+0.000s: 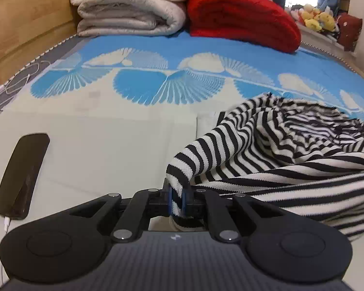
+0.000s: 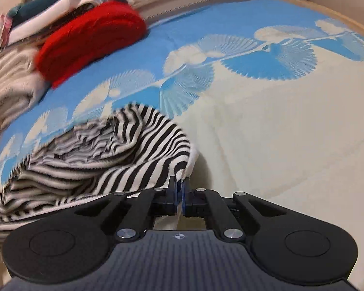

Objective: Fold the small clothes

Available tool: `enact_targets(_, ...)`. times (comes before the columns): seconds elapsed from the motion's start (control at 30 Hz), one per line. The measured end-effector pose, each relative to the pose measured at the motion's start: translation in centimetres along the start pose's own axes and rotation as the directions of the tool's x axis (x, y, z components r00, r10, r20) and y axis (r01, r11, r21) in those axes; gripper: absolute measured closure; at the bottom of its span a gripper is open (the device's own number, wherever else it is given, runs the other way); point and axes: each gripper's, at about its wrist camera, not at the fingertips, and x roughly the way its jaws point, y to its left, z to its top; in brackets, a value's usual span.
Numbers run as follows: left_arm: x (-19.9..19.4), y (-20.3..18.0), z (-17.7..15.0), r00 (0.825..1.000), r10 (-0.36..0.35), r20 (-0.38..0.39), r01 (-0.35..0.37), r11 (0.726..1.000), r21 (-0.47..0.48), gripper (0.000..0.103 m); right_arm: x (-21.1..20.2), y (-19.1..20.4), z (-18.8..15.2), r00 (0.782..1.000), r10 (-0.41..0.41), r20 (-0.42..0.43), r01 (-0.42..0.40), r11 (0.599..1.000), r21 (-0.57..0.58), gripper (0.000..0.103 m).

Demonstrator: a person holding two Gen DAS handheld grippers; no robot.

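A black-and-white striped garment lies bunched on the blue and cream bedspread, to the right in the left wrist view. My left gripper is shut on one striped edge of it, which hangs over the fingertips. In the right wrist view the same garment spreads to the left. My right gripper is shut on another edge of it, with a thin fold of cloth between the pads. The garment's far side is crumpled and its shape is hidden.
A black phone on a white cable lies at the left of the bed. A folded cream blanket and a folded red knit sit at the far edge, also in the right wrist view. Plush toys line the far right.
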Motion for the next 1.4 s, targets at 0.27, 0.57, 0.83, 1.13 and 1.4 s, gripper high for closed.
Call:
enact_targets(0.27,-3.0,0.0,1.9,0.991,0.087,0.100,-0.083,0.996,-0.043,0.016,-3.3,0.8,0.1,0.992,-0.024,0.121,0.023,1.000,0.011,0.038)
enact_targets(0.57,0.7,-5.2,8.8,0.945,-0.322,-0.055,0.312,0.939,-0.141,0.016,0.4,6.9,6.9,0.980,0.178,0.094,-0.172,0.983,-0.064,0.040)
enact_targets(0.83,10.9,-10.2,9.6,0.878,-0.378,-0.294,0.349,0.925,-0.148,0.081,11.0,9.5,9.0,0.992,0.017,-0.124,-0.027,0.996,-0.081,0.040)
enact_targets(1.13,10.1,-5.1,14.2,0.876,-0.482,-0.029,0.442,0.824,-0.354,0.088,8.4,10.6,12.8,0.965,0.247,0.088,-0.243,0.968,-0.059,0.094)
enact_targets(1.4,18.0,-4.8,13.5,0.944,-0.329,0.015,0.289,0.807,-0.515,0.028,16.8,10.9,11.3,0.973,0.216,0.087,-0.221,0.973,0.059,0.060)
